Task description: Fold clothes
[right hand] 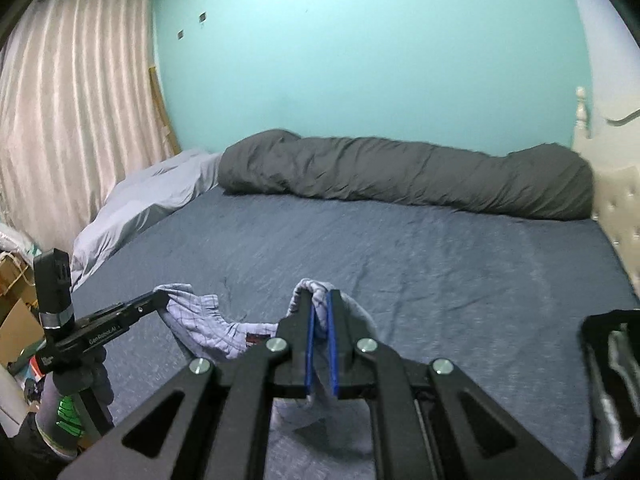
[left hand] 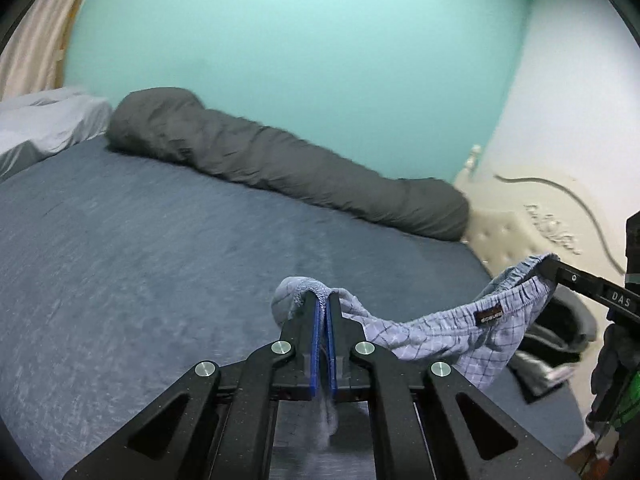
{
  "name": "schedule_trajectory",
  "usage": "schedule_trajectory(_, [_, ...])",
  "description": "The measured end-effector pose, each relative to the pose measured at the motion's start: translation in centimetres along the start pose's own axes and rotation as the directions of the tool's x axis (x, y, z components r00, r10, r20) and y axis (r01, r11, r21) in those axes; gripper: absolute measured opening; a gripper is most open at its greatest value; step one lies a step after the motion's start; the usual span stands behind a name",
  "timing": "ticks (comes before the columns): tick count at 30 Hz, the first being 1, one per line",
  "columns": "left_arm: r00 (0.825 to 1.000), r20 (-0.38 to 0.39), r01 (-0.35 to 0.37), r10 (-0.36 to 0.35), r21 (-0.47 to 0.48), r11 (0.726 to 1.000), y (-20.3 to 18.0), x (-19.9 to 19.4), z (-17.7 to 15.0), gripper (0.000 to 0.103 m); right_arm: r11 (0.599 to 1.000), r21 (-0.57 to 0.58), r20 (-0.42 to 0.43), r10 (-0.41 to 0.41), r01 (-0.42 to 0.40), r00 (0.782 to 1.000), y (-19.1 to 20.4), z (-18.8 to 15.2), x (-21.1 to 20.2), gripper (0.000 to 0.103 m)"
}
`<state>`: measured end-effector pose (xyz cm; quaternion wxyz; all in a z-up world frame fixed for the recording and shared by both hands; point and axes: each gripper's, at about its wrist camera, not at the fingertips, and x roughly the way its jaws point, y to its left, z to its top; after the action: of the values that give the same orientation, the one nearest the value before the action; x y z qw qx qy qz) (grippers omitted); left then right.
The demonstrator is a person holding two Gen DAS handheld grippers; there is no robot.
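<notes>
A pair of light blue checked boxer shorts hangs stretched between my two grippers above the bed. My left gripper is shut on one end of the waistband. My right gripper is shut on the other end, and it shows in the left wrist view at the right. The shorts sag in the middle, with a dark label on the waistband. My left gripper shows in the right wrist view at the left. Cloth hangs down between both pairs of blue pads.
The bed has a blue-grey sheet. A rolled dark grey duvet lies along the far turquoise wall. A pale pillow lies at the left. A cream headboard stands at the right. Dark clothes lie near it.
</notes>
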<state>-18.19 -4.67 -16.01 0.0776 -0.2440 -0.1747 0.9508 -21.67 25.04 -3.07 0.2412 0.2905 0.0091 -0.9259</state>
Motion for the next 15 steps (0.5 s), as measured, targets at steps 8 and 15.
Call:
schedule_trajectory(8, [0.976,-0.200,-0.087,0.088,0.016,0.996,-0.3,4.3,-7.1,0.003,0.995,0.075,-0.252,-0.040,0.060,0.967,-3.6,-7.0,7.6,0.005])
schedule_trajectory(15, [0.906,-0.372,-0.186,0.200,0.073,0.980,2.5,9.3,-14.2,0.003,0.988,0.121,-0.415,-0.042,0.101,0.909,-6.1,-16.1,17.0,0.005])
